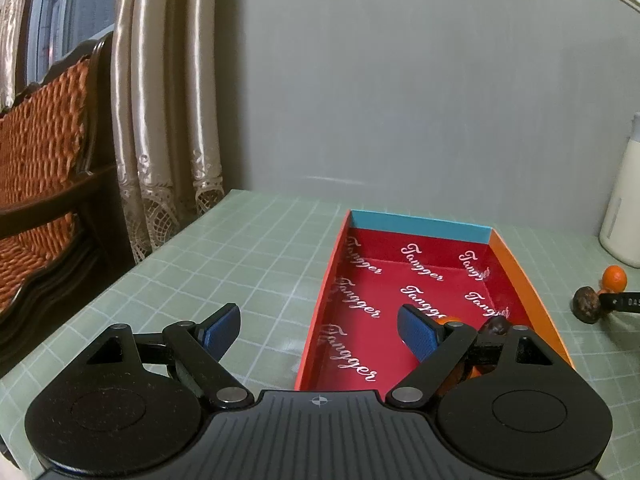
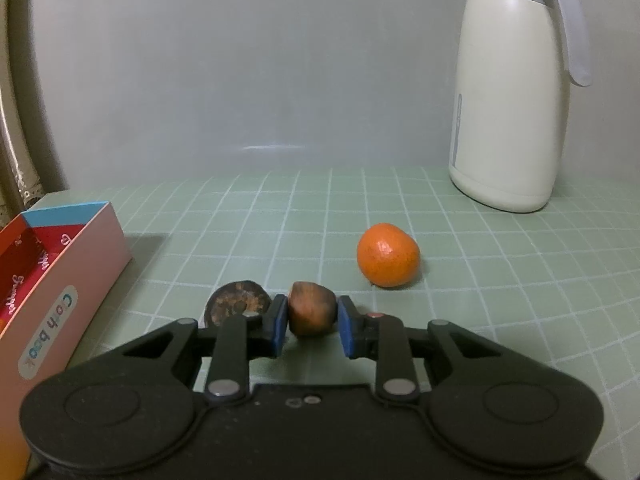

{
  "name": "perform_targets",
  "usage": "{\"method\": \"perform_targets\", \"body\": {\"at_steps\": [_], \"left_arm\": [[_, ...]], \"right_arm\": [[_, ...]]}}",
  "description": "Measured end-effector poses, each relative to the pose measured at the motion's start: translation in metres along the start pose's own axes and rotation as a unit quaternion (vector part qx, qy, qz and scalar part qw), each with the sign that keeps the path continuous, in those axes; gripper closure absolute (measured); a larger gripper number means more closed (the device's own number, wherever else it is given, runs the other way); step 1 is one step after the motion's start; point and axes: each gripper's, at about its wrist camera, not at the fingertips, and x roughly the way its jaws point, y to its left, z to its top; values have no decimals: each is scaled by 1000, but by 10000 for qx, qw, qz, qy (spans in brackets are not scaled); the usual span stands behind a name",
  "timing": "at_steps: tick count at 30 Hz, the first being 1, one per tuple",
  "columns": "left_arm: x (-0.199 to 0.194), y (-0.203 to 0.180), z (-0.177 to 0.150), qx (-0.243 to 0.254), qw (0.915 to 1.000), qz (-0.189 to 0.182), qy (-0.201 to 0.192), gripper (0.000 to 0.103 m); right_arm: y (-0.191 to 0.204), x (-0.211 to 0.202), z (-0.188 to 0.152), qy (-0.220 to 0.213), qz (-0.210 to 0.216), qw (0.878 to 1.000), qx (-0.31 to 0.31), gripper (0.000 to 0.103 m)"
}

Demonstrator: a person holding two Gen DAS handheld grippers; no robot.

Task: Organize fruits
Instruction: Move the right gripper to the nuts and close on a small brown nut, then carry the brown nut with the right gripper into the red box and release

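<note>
box wall (image 2: 72,280) left, jug (image 2: 508,92) far right; mat (image 2: 280,220) between open.

From the left wrist we look low along the tabletop (image 1: 248,248) into the red box (image 1: 420,280), facing the wall. From the right wrist we sit close, facing the same wall; both views share the box, orange (image 2: 388,258) and jug (image 2: 516,92).

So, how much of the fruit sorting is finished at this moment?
Partly done: an orange fruit and a dark fruit already lie in the red box. In hand: the right gripper closes around a brown fruit. Left on the table: the tangerine and a dark round fruit. The left gripper is open.
</note>
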Motion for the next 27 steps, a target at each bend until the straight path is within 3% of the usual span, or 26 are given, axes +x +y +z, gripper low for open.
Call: {"method": "perform_targets", "body": {"at_steps": [27], "left_arm": [[-2,29,-5,-172,9996,226,59,18]], "right_arm": [[33,-37,6,-227,319,9988,-297,78]]}}
